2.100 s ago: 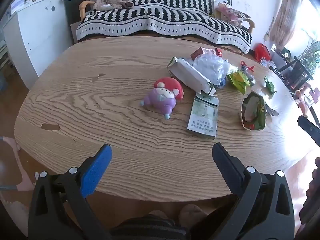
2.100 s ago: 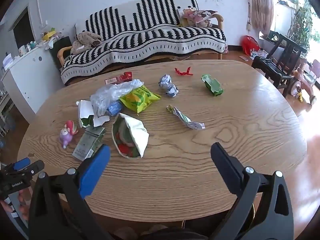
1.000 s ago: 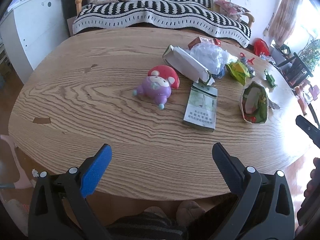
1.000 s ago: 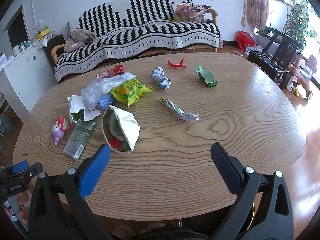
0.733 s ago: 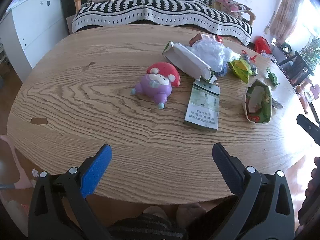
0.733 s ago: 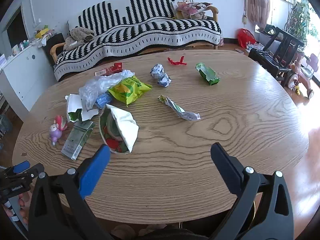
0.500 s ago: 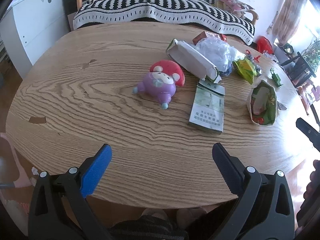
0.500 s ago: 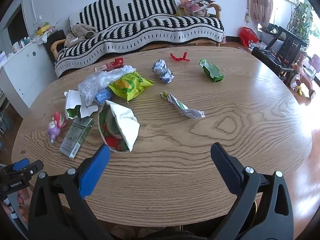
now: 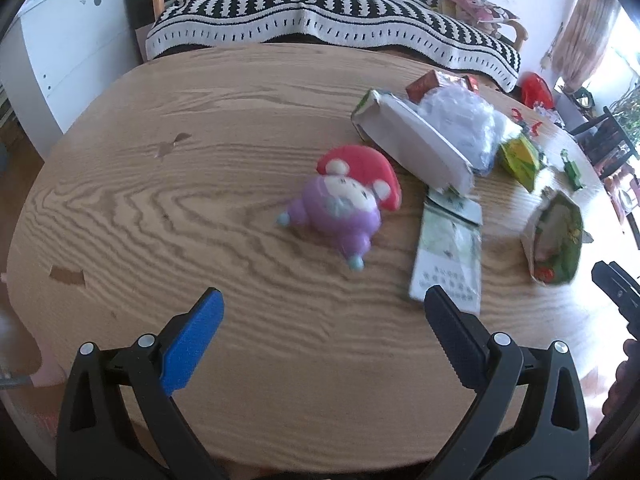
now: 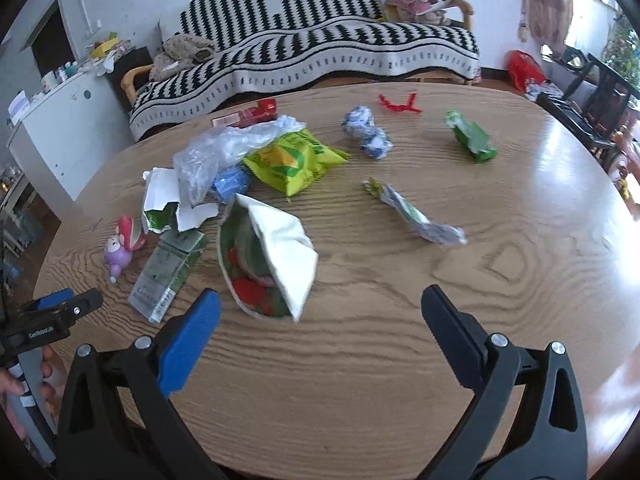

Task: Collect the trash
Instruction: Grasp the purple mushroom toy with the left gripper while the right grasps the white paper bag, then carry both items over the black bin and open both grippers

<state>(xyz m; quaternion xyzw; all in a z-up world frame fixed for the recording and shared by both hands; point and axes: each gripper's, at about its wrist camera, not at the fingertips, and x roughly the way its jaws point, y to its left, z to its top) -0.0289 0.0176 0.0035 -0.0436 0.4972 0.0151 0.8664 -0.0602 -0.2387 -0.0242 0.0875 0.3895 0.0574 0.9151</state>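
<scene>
Trash lies on the oval wooden table [image 9: 200, 184]. A flattened green-and-white carton [image 9: 448, 256] [image 10: 166, 270] lies just beyond my left gripper [image 9: 322, 320], which is open and empty. An open snack bag with white lining [image 10: 268, 256] [image 9: 554, 236] lies just beyond my right gripper [image 10: 318, 316], also open and empty. Farther off are a yellow-green chip bag [image 10: 294, 160], a clear plastic bag [image 10: 224, 148], a twisted wrapper [image 10: 414, 216], a crumpled blue-white wrapper [image 10: 366, 132] and a green wrapper [image 10: 472, 136].
A purple toy with a red cap [image 9: 344, 204] [image 10: 122, 244] lies left of the carton. A torn white-green box [image 9: 412, 144], a red pack [image 10: 248, 114] and a red scrap [image 10: 398, 105] lie further back. A striped sofa [image 10: 320, 40] stands behind the table, a white cabinet [image 9: 60, 48] left.
Both grippers have moved forward over the table's near edge, so the carton, toy and snack bag look nearer. Both stay open. Nothing on the table has moved.
</scene>
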